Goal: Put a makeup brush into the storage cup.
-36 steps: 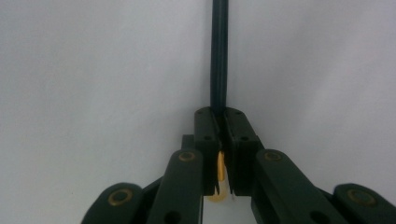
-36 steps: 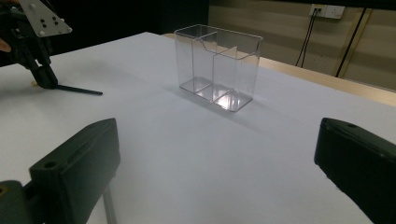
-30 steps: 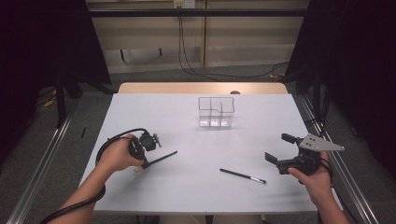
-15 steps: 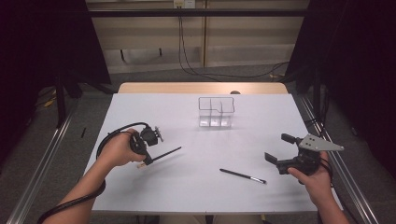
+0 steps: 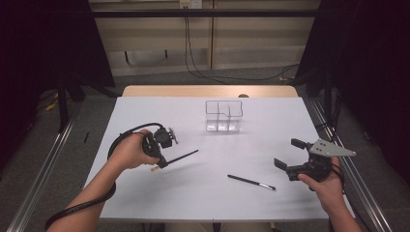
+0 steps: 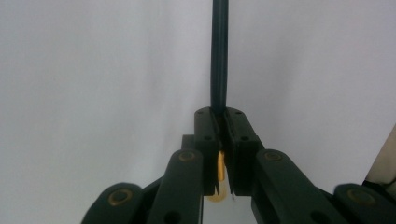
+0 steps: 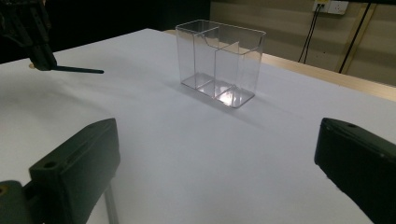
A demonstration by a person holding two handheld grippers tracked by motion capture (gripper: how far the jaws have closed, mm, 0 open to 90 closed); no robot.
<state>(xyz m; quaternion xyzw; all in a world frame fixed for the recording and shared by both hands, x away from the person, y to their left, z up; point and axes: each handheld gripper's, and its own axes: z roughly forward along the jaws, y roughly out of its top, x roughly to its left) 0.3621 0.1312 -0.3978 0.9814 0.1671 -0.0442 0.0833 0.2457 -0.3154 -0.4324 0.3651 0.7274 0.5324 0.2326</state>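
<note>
The left tongs (image 5: 162, 162) are clamped shut on one end of a thin dark pen (image 5: 180, 157), which sticks straight out past their tips, its long axis angled toward the clear divided holder (image 5: 223, 116) — ahead and to their right on the white worktop (image 5: 203, 193). The right tongs (image 5: 290, 157) are wide open and empty, with a second pen (image 5: 251, 182) lying flat just to their left — nearer them than the left tongs.

White table (image 5: 145, 203), grey floor (image 5: 92, 121), black wall cables (image 5: 193, 53)
</note>
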